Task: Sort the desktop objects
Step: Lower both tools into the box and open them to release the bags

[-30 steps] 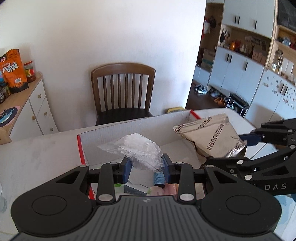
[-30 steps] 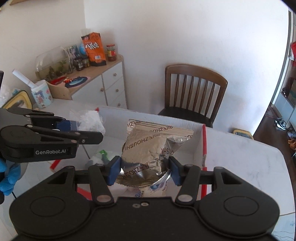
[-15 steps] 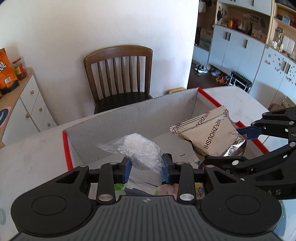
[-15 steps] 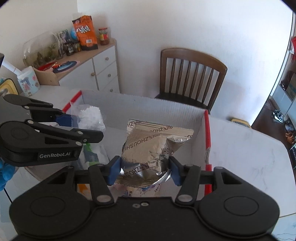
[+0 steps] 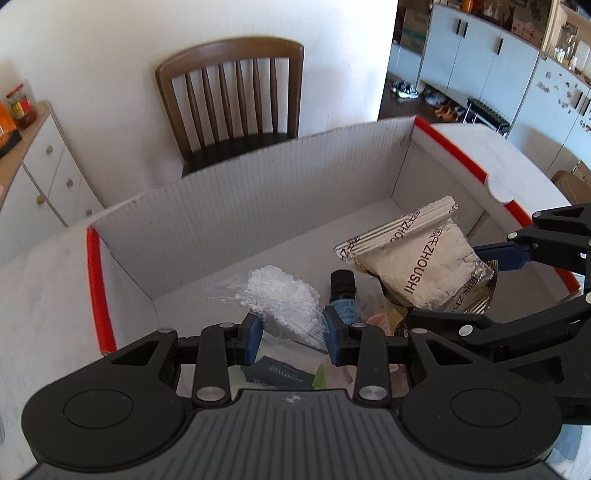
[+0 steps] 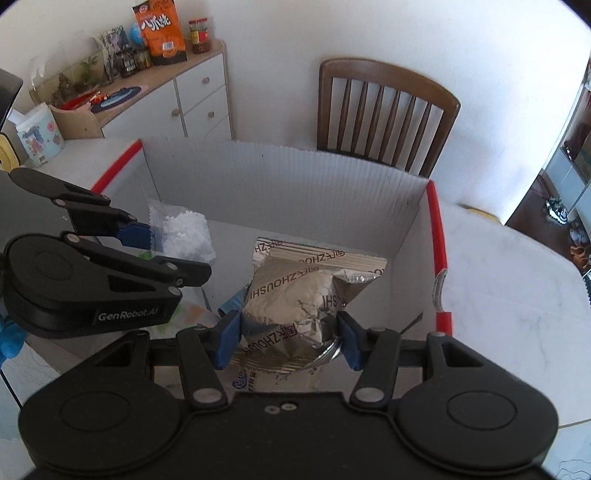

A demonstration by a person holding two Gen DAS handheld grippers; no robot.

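Note:
My left gripper (image 5: 293, 334) is shut on a clear bag of white beads (image 5: 282, 306) and holds it inside the white corrugated box with red edges (image 5: 258, 214). My right gripper (image 6: 288, 338) is shut on a silver foil snack packet (image 6: 299, 295) and holds it inside the same box (image 6: 295, 177), to the right of the left gripper (image 6: 144, 236). The foil packet (image 5: 417, 266) and the right gripper (image 5: 502, 258) also show in the left wrist view. A small dark bottle with a blue label (image 5: 342, 295) and other small packets lie on the box floor below.
The box stands on a white marble table (image 6: 498, 277). A brown wooden chair (image 5: 229, 96) stands behind it by the wall. A white cabinet (image 6: 184, 96) with jars and an orange snack bag (image 6: 162, 29) is at the left.
Both grippers have moved forward and down into the box with their loads still held. The box walls now surround both bags.

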